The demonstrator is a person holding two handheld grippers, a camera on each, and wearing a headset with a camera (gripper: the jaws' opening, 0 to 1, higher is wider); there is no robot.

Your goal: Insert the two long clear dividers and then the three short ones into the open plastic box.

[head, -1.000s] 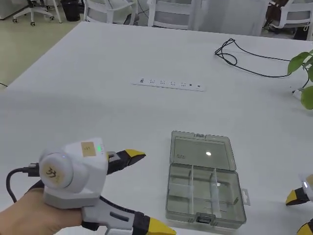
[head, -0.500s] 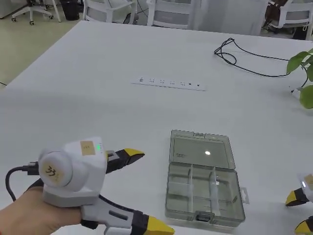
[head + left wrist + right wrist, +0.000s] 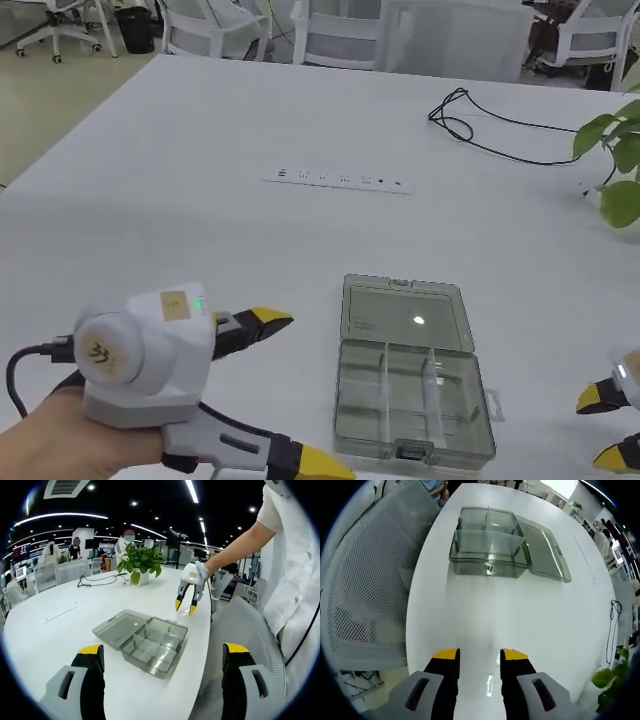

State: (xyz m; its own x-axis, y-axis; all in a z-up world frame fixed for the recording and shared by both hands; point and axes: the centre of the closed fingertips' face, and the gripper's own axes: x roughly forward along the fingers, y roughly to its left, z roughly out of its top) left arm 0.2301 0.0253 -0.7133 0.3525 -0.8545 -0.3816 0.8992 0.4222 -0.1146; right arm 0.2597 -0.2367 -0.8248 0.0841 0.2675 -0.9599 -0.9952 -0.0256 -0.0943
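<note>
Your left tool (image 3: 300,390) was spread wide and held nothing. Your right tool (image 3: 479,654) was parted narrowly, also with nothing in it. The open plastic box (image 3: 415,405) lay on the smooth white counter (image 3: 200,200) between them, its smoky clear tray holding upright clear dividers (image 3: 433,385) and its lid (image 3: 405,315) folded flat. The left gripper view caught a leafy plant (image 3: 140,562) beyond your right tool. The right gripper view showed a mesh chair (image 3: 370,580) left of its tool.

Both the left gripper (image 3: 300,392) and the right gripper (image 3: 184,608) have white bodies and black jaws with yellow tips; a black cable (image 3: 30,354) leaves the left one. The person wears a white short sleeve (image 3: 272,510)
</note>
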